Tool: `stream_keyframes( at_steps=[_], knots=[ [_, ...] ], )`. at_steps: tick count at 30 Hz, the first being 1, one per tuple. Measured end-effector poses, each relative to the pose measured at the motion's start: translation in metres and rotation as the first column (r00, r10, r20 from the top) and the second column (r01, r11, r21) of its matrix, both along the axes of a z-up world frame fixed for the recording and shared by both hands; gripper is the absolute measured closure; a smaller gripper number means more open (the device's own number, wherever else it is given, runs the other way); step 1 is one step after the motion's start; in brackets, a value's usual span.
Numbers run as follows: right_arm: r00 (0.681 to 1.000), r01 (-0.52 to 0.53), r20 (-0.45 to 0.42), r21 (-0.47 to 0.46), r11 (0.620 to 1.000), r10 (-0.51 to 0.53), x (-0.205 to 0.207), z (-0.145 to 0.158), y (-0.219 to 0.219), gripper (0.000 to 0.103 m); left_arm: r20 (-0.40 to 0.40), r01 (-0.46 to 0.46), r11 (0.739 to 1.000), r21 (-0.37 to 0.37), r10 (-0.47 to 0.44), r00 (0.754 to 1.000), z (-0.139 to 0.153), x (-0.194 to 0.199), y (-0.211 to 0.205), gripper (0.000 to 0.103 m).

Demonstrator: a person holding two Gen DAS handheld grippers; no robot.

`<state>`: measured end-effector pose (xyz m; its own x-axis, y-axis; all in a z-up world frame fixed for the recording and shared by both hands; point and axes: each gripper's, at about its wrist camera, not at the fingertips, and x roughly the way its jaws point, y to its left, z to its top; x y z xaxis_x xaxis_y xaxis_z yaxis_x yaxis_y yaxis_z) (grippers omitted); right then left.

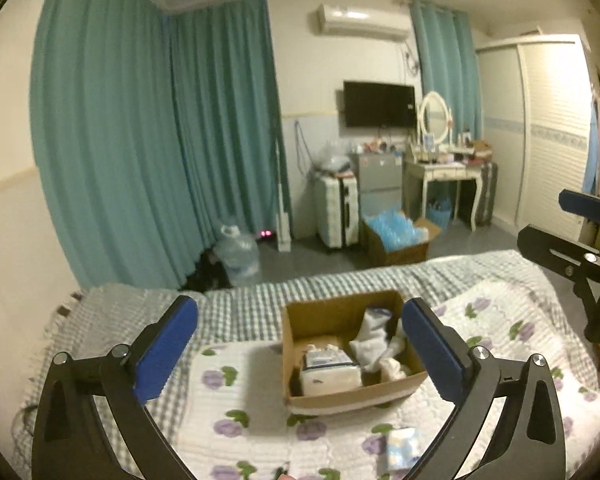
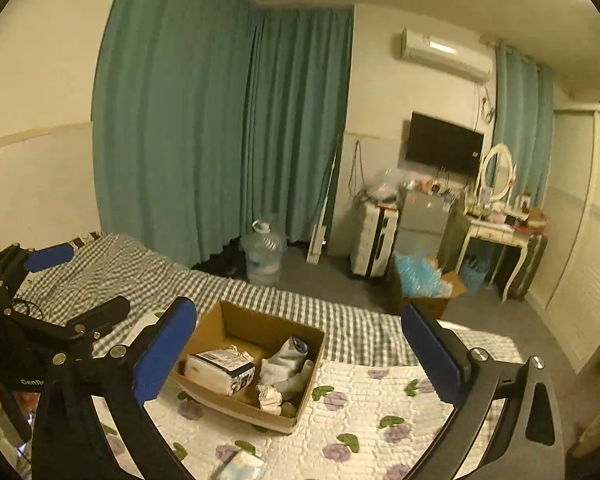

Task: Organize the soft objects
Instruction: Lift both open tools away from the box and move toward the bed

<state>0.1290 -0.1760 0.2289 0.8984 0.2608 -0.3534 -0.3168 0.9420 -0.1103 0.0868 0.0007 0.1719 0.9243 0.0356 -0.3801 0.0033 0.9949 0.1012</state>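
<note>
Left gripper [image 1: 300,350] jaws spread wide and empty above the cardboard box [image 1: 312,314], right gripper [image 2: 299,350] equally wide, "GenR" lettering partly readable on the left gripper's body, box holding a wrapped tissue pack [image 2: 220,370] and white socks [image 2: 288,368], blue-white packet [image 1: 404,448] on floral quilt [image 1: 260,420] just before the box.

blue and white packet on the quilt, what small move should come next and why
Probably lower the left gripper toward the blue and white packet. It lies on the floral quilt outside the cardboard box, which already holds a tissue pack and socks. Both grippers are open and empty; the left looks nearer.
</note>
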Motion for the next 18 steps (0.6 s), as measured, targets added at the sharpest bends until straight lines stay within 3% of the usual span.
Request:
stream_keyframes(
  at_steps=[5, 9, 18],
  knots=[
    [0.999, -0.03, 0.03, 0.032, 0.999, 0.029, -0.052, 0.025, -0.005, 0.0, 0.055, -0.016, 1.0, 0.026, 0.015, 0.998, 0.017, -0.046, 0.003, 0.0],
    [0.998, -0.049, 0.035, 0.033, 0.998, 0.047, -0.08, 0.029, -0.007, 0.0, 0.075, -0.008, 1.0, -0.004, 0.008, 0.997, 0.016, -0.075, 0.009, 0.0],
    [0.999, -0.051, -0.017, 0.042, 0.998, 0.052, -0.108, -0.018, -0.011, 0.0, 0.052, -0.024, 0.999, 0.024, 0.023, 0.998, -0.021, -0.11, 0.01, 0.0]
  ],
)
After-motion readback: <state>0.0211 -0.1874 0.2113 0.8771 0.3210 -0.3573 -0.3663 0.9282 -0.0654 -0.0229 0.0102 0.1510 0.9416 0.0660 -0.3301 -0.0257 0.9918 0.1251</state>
